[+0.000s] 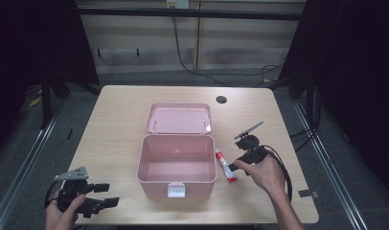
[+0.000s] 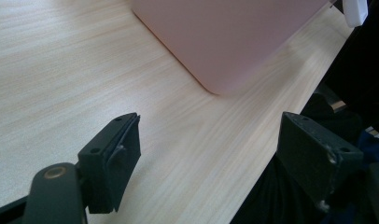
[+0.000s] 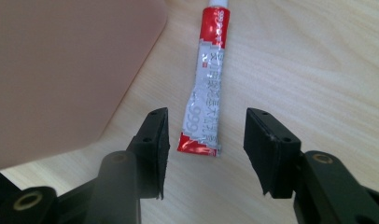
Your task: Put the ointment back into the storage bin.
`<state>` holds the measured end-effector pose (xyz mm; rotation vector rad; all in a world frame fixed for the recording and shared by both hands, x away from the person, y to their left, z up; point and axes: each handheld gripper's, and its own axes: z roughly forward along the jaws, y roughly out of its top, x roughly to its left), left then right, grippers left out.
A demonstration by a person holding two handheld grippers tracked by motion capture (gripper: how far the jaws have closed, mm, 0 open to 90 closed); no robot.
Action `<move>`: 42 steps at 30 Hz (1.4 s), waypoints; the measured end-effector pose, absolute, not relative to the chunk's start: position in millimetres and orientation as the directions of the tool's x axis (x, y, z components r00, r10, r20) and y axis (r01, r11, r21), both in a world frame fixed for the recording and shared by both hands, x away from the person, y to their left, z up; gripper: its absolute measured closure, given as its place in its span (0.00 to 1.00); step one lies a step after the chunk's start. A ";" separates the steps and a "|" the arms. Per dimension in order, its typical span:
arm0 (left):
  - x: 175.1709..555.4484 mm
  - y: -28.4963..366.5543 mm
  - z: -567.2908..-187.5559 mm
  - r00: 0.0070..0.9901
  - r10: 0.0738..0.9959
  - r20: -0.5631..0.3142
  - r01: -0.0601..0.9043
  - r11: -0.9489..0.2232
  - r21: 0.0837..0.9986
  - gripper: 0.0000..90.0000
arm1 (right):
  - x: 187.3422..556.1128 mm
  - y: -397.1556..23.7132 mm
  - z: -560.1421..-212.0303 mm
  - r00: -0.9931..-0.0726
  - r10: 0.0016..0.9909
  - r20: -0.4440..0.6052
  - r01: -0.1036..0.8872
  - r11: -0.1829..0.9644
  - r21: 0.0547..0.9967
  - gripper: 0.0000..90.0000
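Box: pink box (image 1: 177, 165), lid open, mid-table (image 1: 120, 120).
Tube: red-and-white tube (image 3: 205, 88) flat beside the box's right wall (crimped end between the jaws).
Right gripper (image 3: 206, 140): jaws apart, straddling the tube.
Left gripper (image 2: 208, 149): jaws wide, near the table's front-left edge.

Both grippers were observed in black — the left gripper (image 1: 102, 195) topped by a grey three-cornered plate, the right gripper (image 1: 236, 165) trailed by a looped black cable. Brass-coloured rivets were noted at the jaw arms; forearms were left unsleeved.
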<state>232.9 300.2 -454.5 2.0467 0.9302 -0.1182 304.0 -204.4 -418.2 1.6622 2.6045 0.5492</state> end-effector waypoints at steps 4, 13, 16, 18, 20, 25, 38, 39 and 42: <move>232.9 300.2 -454.5 0.717 0.572 -0.398 0.653 -0.351 0.671 0.24 | 312.9 -201.0 -419.6 -0.442 0.876 0.191 0.882 0.386 0.271 0.62; 232.6 300.5 -454.2 0.719 0.570 -0.397 0.651 -0.352 0.672 0.24 | 327.7 -191.0 -428.9 -0.442 0.880 0.171 0.892 0.414 0.180 0.67; 232.5 299.7 -454.2 0.717 0.571 -0.399 0.653 -0.351 0.671 0.24 | 332.0 -188.5 -432.8 -0.445 0.876 0.185 0.893 0.419 0.165 0.68; 232.5 299.7 -454.3 0.718 0.571 -0.398 0.652 -0.353 0.670 0.24 | 334.3 -186.6 -436.6 -0.443 0.877 0.188 0.895 0.420 0.151 0.68; 232.6 300.5 -454.3 0.717 0.570 -0.400 0.654 -0.351 0.671 0.24 | 336.7 -185.1 -440.1 -0.442 0.880 0.174 0.896 0.421 0.144 0.67; 231.7 300.9 -453.7 0.719 0.570 -0.398 0.651 -0.350 0.674 0.24 | 340.5 -179.7 -447.1 -0.446 0.881 0.155 0.894 0.431 0.120 0.68; 231.3 300.9 -453.8 0.717 0.573 -0.397 0.652 -0.349 0.673 0.24 | 346.8 -168.0 -461.5 -0.478 0.872 0.108 0.878 0.470 0.092 0.66; 231.0 300.9 -453.7 0.716 0.572 -0.401 0.654 -0.348 0.672 0.24 | 346.7 -166.8 -462.7 -0.481 0.870 0.106 0.876 0.473 0.091 0.66; 230.8 301.1 -453.8 0.715 0.574 -0.399 0.654 -0.346 0.673 0.24 | 346.6 -164.9 -464.9 -0.486 0.869 0.099 0.874 0.478 0.092 0.67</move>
